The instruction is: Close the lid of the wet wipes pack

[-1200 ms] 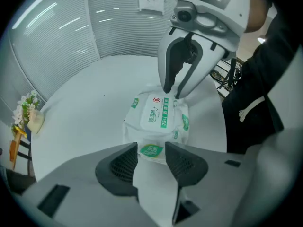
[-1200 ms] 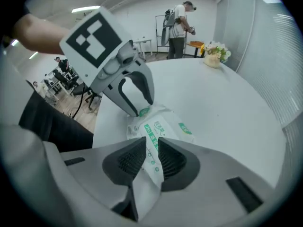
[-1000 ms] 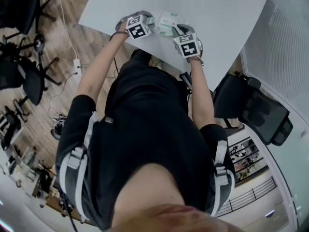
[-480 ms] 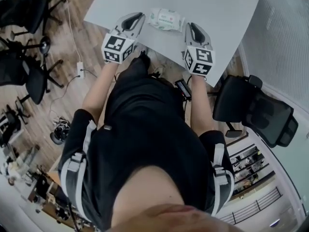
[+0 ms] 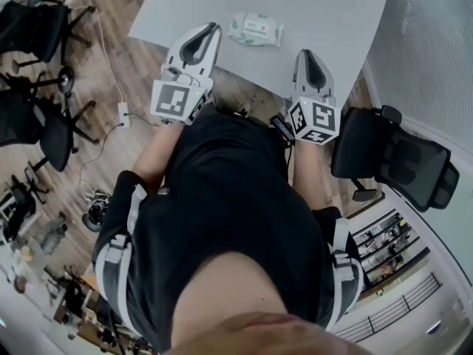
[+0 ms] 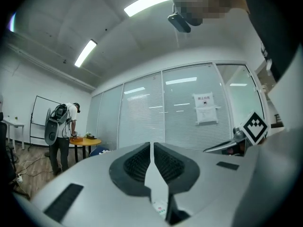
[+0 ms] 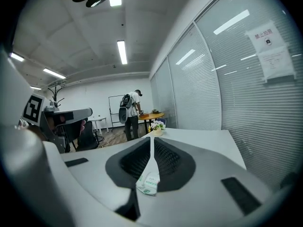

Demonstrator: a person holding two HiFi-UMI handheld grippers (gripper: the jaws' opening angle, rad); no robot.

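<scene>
Up and back come both grippers, clear of the wipes pack. The left gripper is clamped together on nothing, and the right gripper has just been closing, jaws meeting, empty too. That pack lies flat on the white table, beyond both tips, untouched.

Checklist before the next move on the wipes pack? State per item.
1. Wet wipes pack lies flat on the table, nothing on it: ok.
2. Lid fully closed: cannot tell, the pack is too small in the head view.
3. Left gripper jaws together, nothing between them: ok.
4. Right gripper jaws have just been closing and now meet, nothing between them: ok.
5. Both grippers apart from the pack, not touching it: ok.
</scene>
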